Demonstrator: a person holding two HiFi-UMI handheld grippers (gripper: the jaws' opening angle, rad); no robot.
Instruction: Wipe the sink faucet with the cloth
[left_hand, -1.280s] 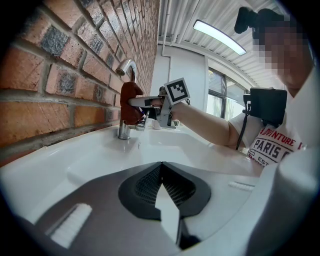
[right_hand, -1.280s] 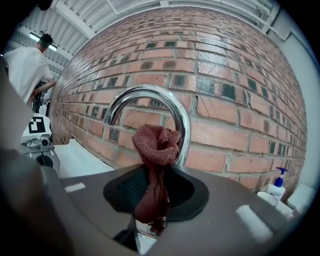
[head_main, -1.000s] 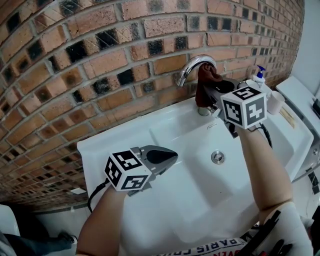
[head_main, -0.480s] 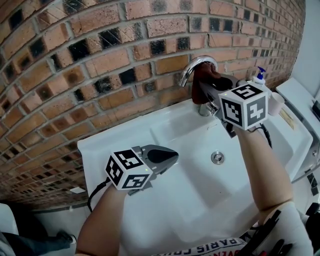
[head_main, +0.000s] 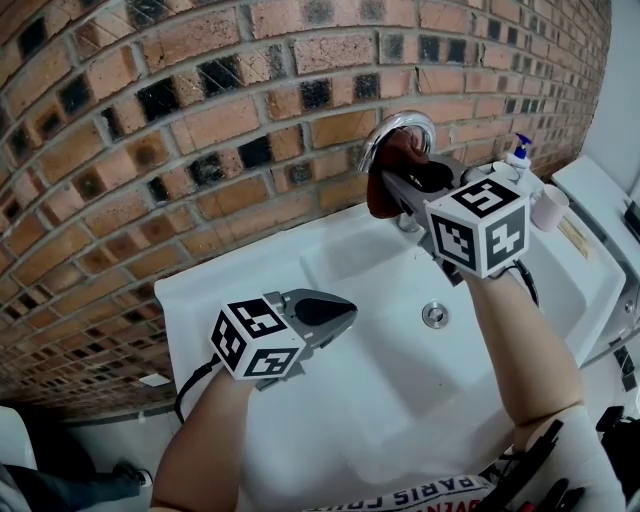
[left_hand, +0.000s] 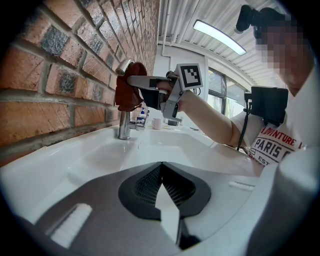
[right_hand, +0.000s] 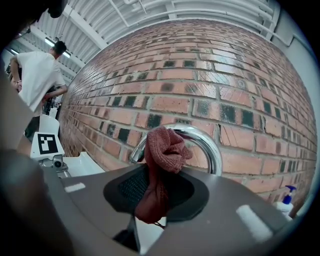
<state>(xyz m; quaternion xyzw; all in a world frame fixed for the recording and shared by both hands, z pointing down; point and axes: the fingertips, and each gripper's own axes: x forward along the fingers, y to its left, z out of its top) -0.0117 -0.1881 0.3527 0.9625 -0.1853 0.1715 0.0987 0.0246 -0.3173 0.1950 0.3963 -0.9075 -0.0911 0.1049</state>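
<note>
We are pinching the cloth (right_hand: 162, 150) in the jaws of the right gripper (head_main: 400, 182), holding it against the arch of the faucet (head_main: 398, 124). We are judging it soft, light and floppy, best gripped at its bunched middle. The left gripper (head_main: 335, 312), jaws pressed together, is hovering left of the faucet.

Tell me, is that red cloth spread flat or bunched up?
Bunched: the cloth is a crumpled wad clamped in the right gripper, at the faucet.

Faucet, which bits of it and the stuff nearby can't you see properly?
- Faucet base: in the right gripper view, the right gripper blocks it.
- Spout: in the left gripper view, the cloth covers most of it.
- Soap bottle label: in the head view, too small to read.
</note>
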